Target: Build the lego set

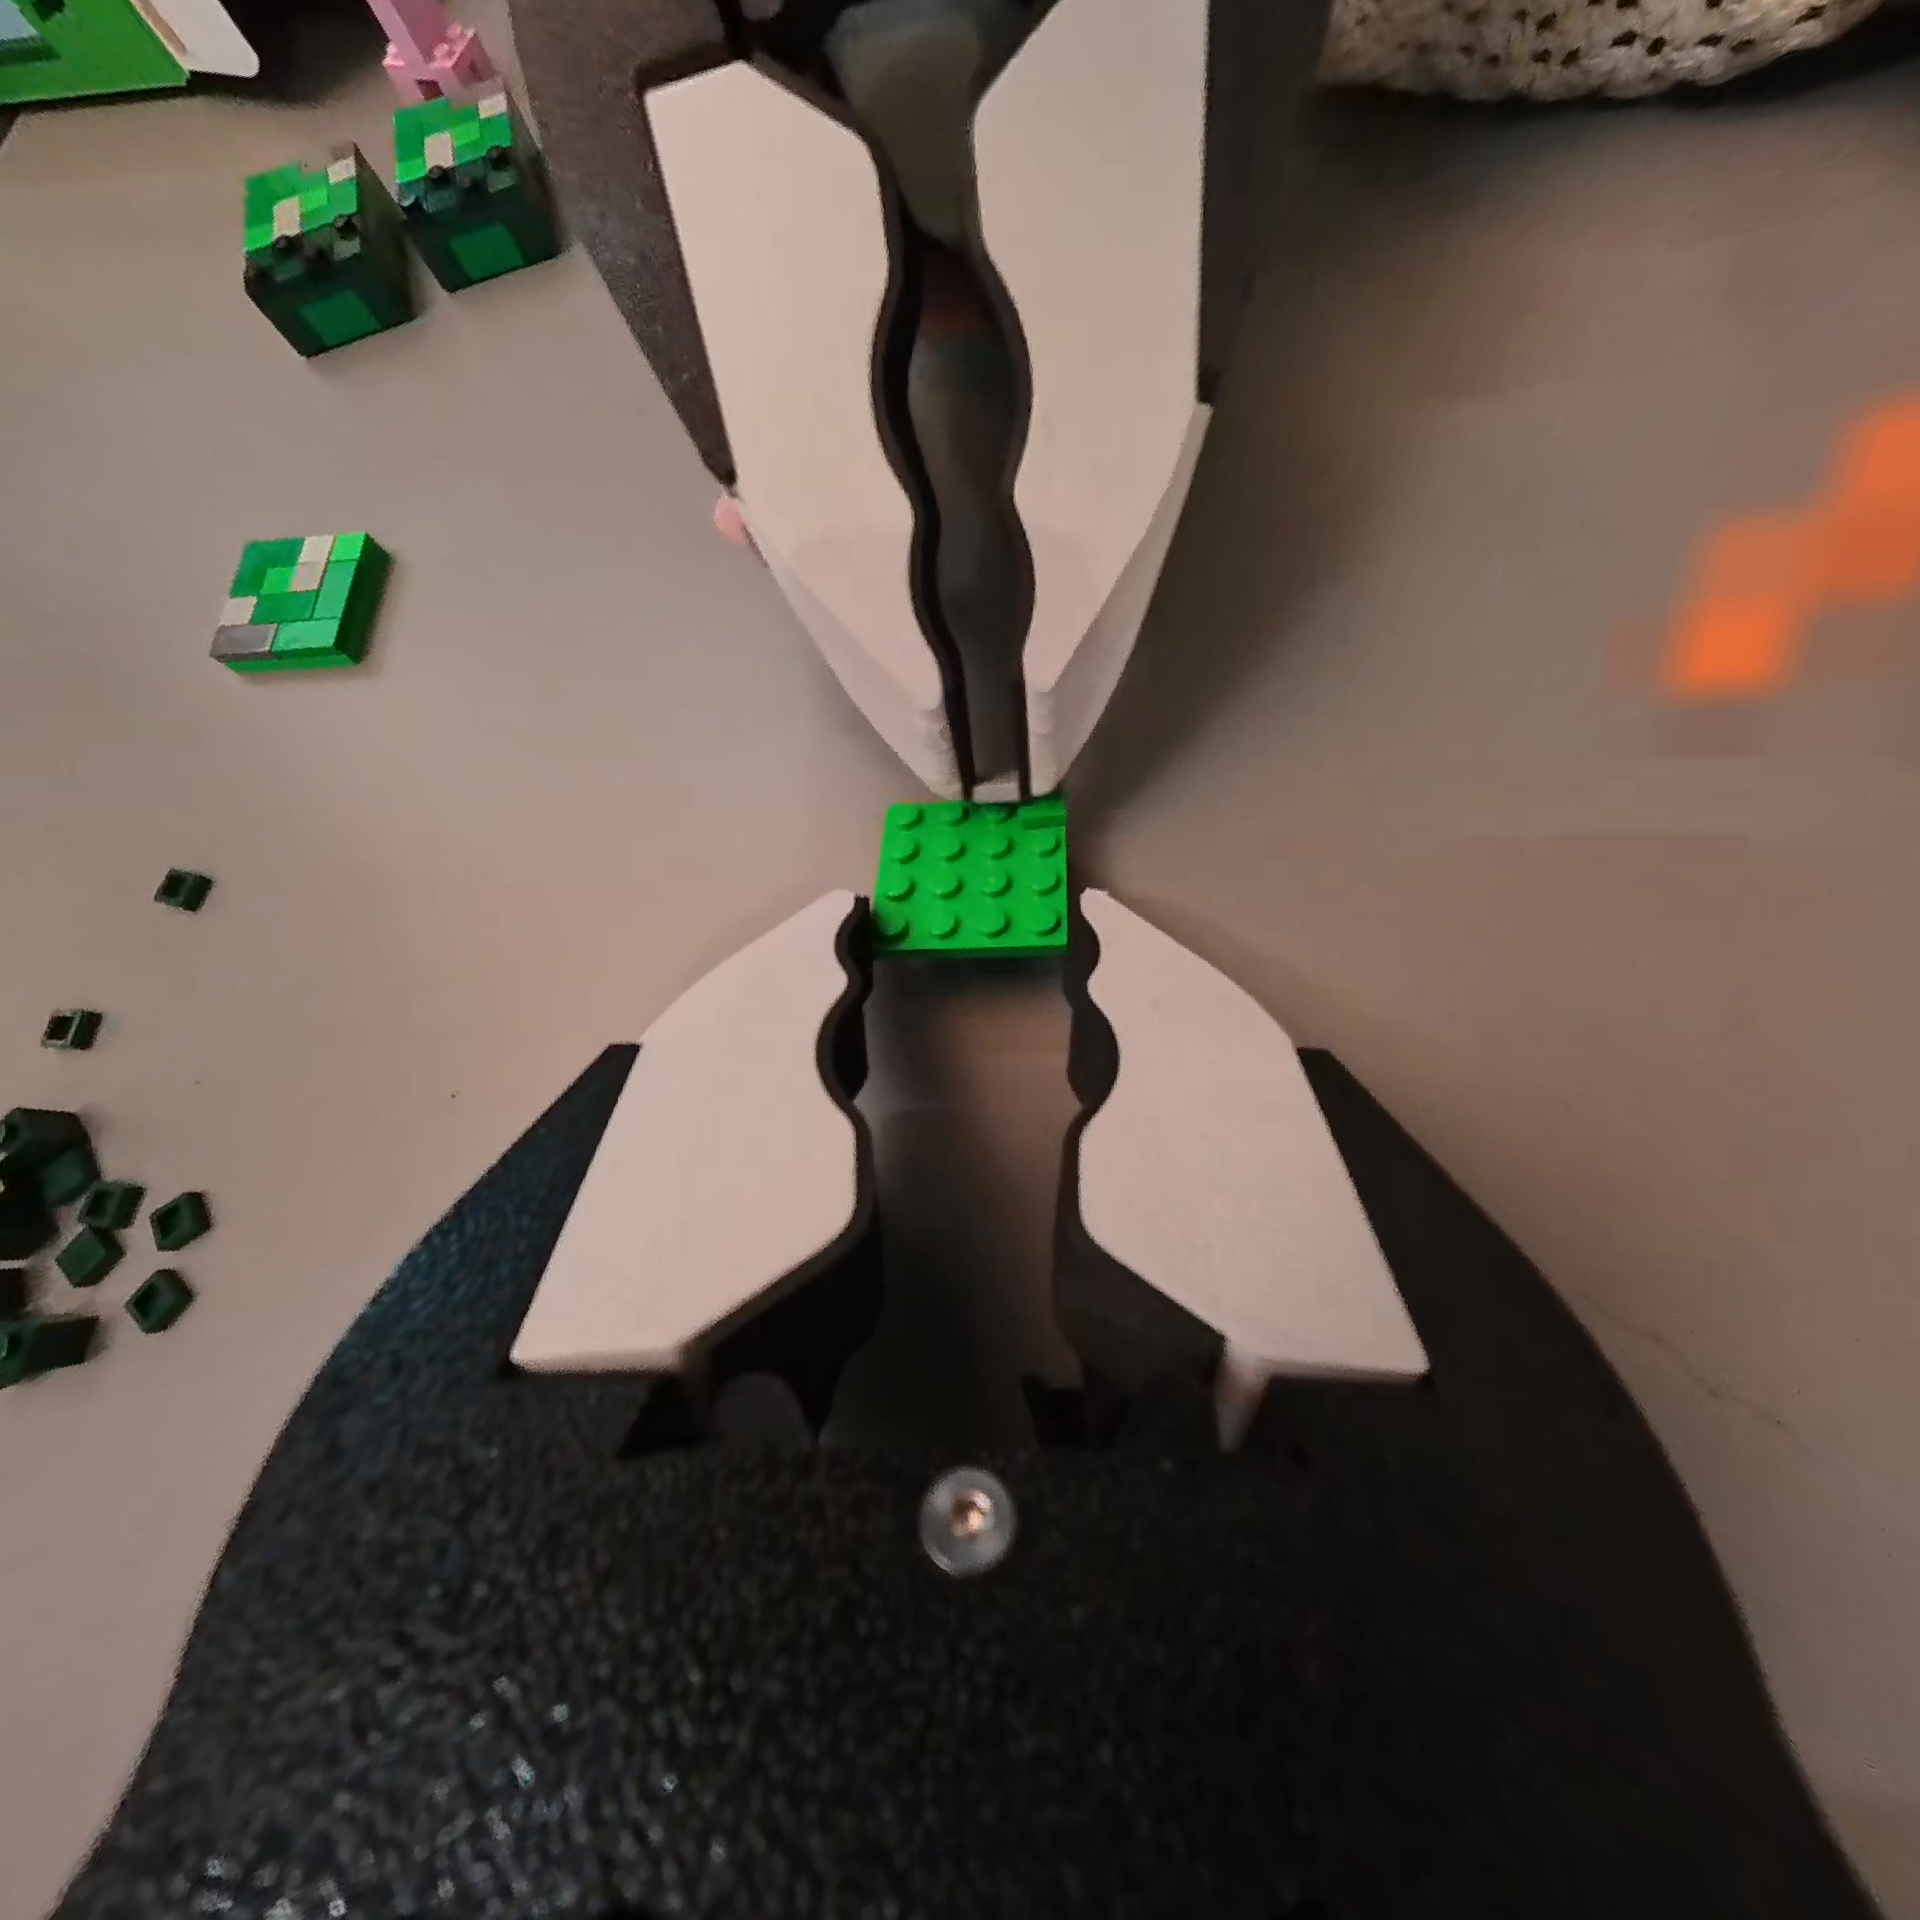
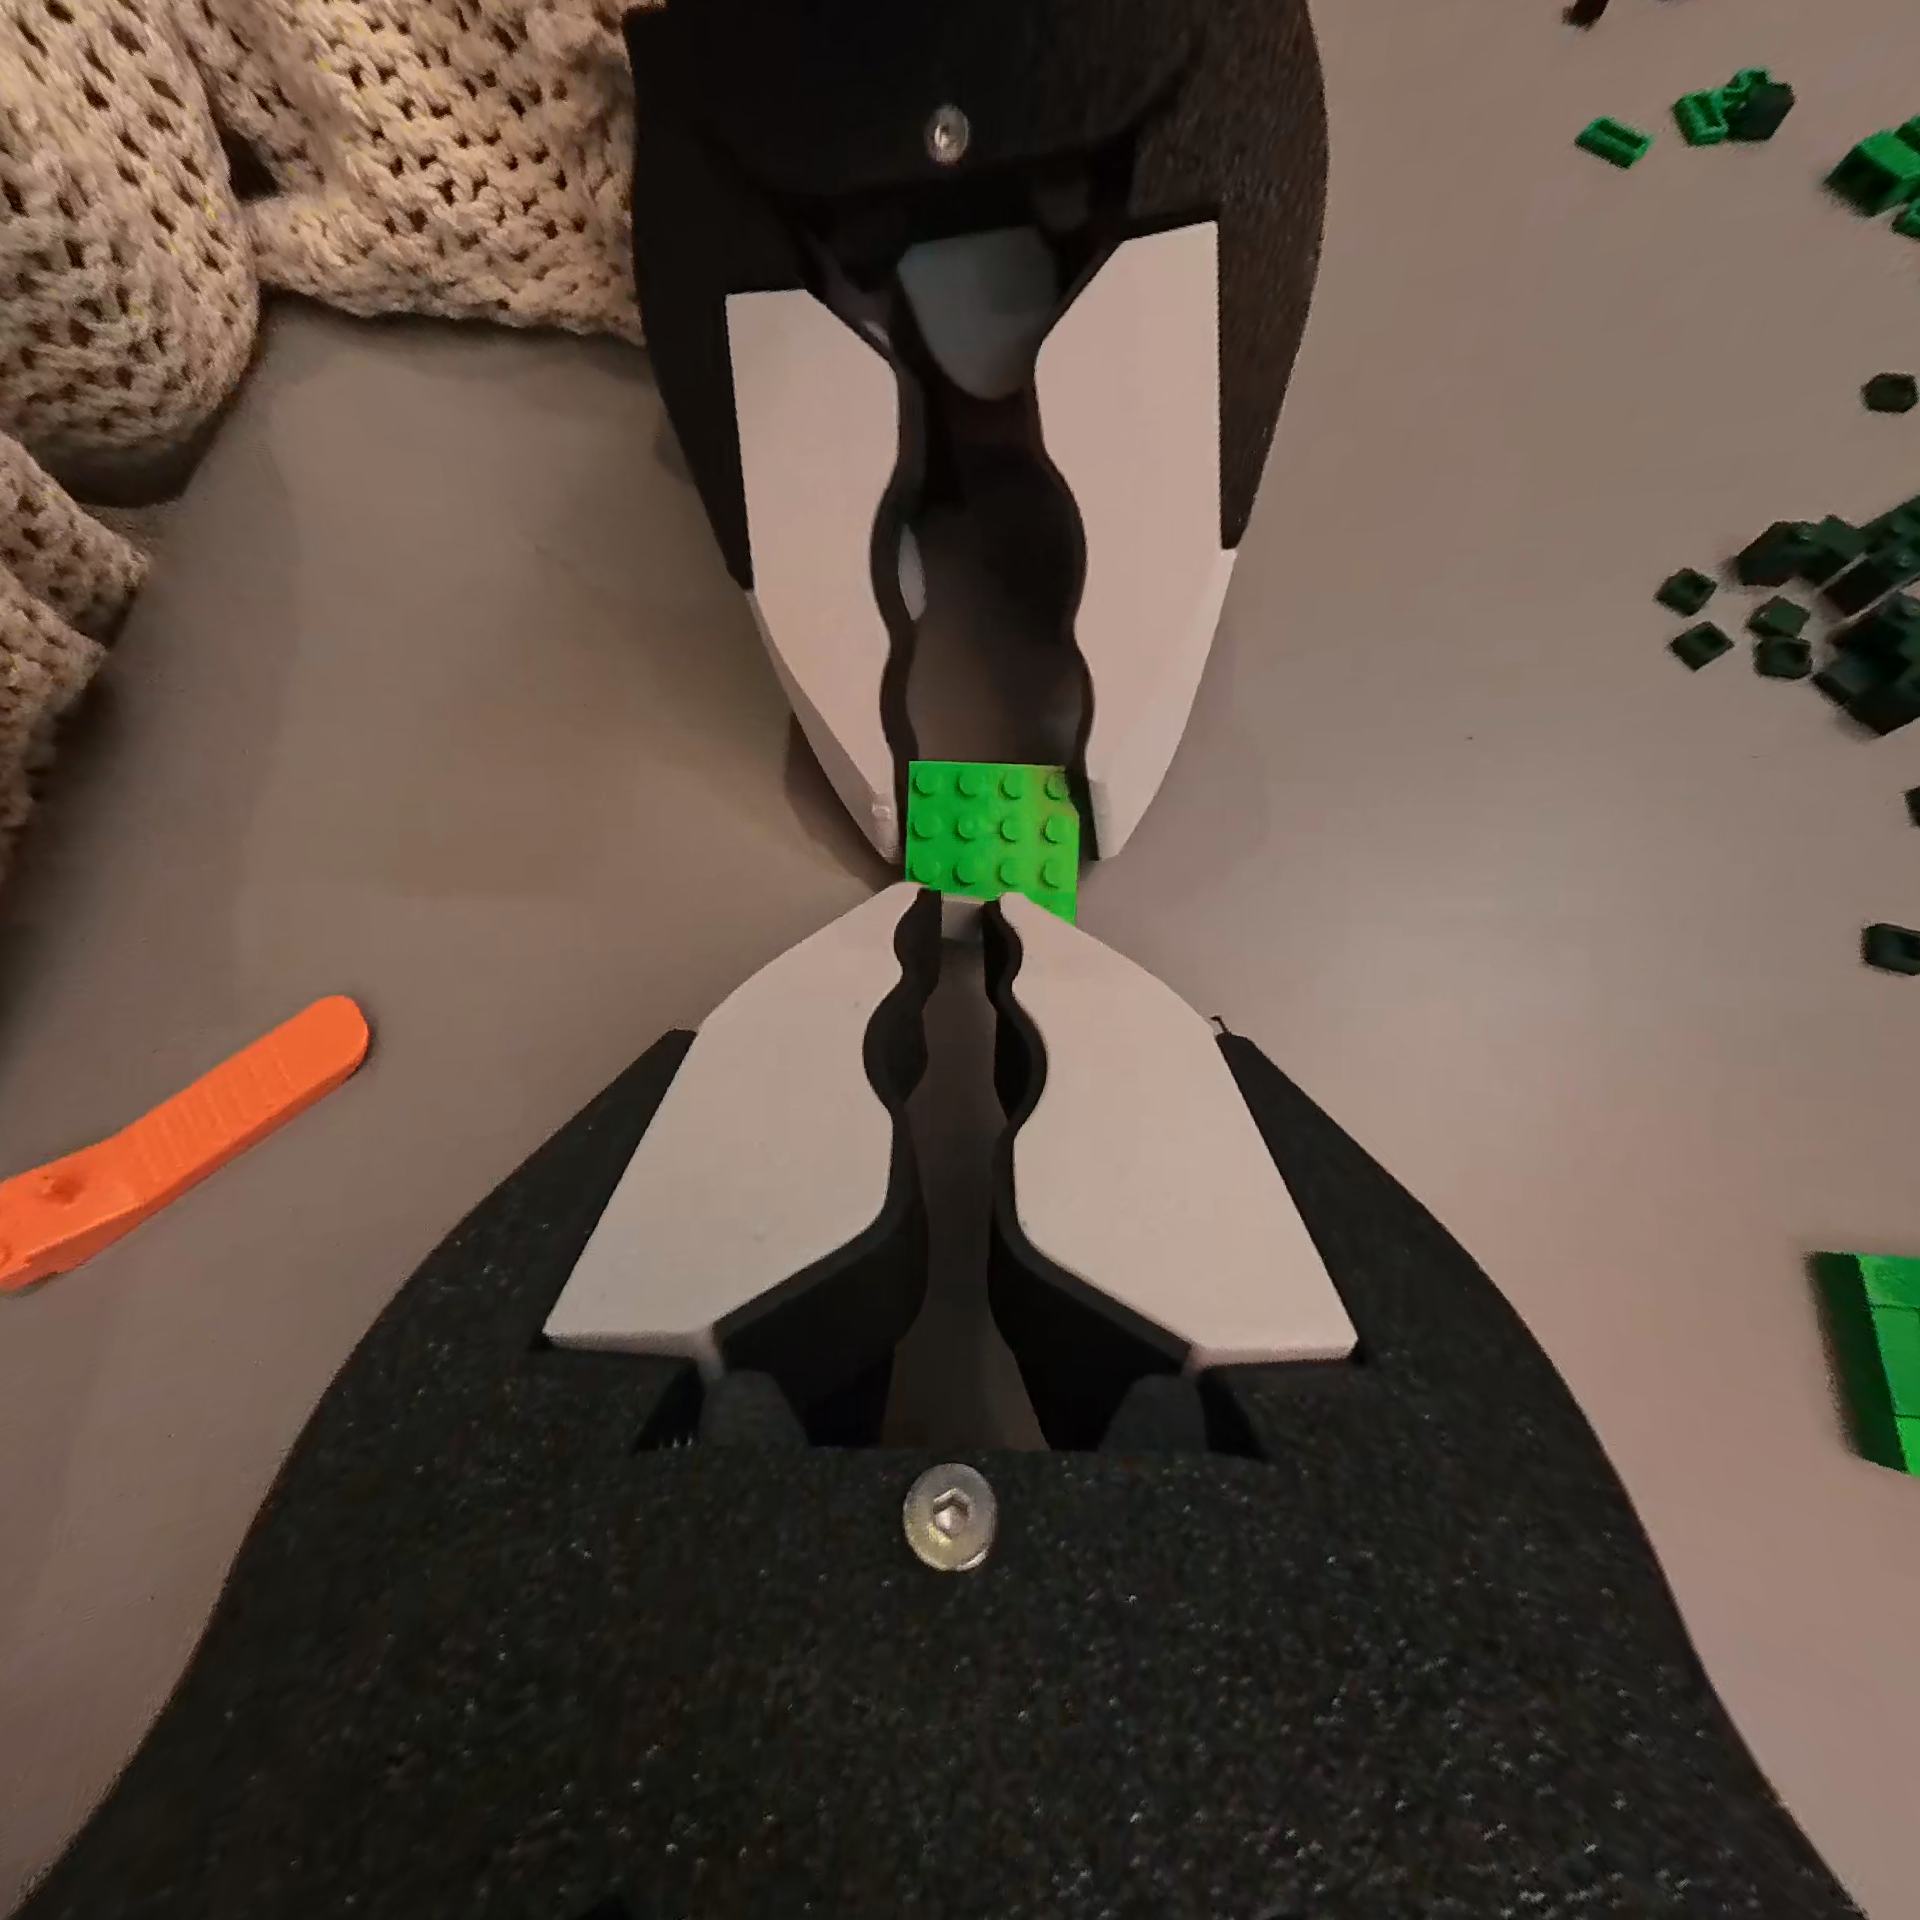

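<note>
a smooth grey table (image 1: pixel 1455 987) fills both views, with a knitted cream blanket (image 2: pixel 156 208) bunched at ten o'clock in the right wrist view. in the middle, the flat bright green square lego plate with round studs (image 1: pixel 975 883) sits squeezed at its near end between the fingers of the left gripper (image 1: pixel 971 920), which holds it by its two side edges. the right gripper (image 2: pixel 961 914) comes from the far side with its fingers almost shut on a small pale tile (image 2: pixel 961 920), pressing it at the plate's edge. this looks like the step of covering the plate with tiles. next, the tile likely needs a firm push straight down, then a let-go. a finished green tiled square (image 1: pixel 301 608) lies at nine o'clock in the left wrist view, a pile of small dark green pieces (image 1: pixel 94 1236) at eight o'clock. a long orange plastic brick tool (image 2: pixel 177 1132) lies at nine o'clock in the right wrist view.
</note>
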The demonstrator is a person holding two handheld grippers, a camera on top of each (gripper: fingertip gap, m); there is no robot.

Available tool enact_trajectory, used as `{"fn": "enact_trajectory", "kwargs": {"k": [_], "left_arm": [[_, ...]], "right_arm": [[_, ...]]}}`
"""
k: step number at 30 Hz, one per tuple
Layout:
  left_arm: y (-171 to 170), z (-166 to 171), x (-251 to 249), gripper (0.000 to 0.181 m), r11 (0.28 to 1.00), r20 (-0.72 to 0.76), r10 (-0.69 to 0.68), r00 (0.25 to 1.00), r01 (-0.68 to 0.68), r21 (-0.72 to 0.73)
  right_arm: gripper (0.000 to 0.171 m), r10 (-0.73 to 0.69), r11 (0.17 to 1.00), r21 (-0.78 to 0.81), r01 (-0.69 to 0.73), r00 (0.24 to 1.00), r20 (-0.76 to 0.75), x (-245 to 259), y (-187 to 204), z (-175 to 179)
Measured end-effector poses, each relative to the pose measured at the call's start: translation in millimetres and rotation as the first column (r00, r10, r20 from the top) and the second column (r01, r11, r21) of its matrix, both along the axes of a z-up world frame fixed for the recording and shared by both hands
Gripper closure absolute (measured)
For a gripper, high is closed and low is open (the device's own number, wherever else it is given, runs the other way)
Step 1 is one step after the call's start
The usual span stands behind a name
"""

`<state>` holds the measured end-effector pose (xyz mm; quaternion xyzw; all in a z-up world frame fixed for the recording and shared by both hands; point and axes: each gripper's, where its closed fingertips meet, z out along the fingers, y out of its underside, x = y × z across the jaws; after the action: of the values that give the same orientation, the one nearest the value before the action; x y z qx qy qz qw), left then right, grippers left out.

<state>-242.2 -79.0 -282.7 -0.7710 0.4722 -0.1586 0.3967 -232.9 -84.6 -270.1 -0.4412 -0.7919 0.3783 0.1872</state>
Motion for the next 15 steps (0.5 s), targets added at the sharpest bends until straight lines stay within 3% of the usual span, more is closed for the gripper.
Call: {"fn": "enact_trajectory", "kwargs": {"k": [15], "left_arm": [[-3.7, -0.5, 1.1, 0.145, 1.000, 0.000, 0.003, 1.000, -0.003, -0.001]], "right_arm": [[0.164, -0.023, 1.000, 0.016, 0.023, 0.999, 0.044, -4.4, -2.0, -0.5]]}}
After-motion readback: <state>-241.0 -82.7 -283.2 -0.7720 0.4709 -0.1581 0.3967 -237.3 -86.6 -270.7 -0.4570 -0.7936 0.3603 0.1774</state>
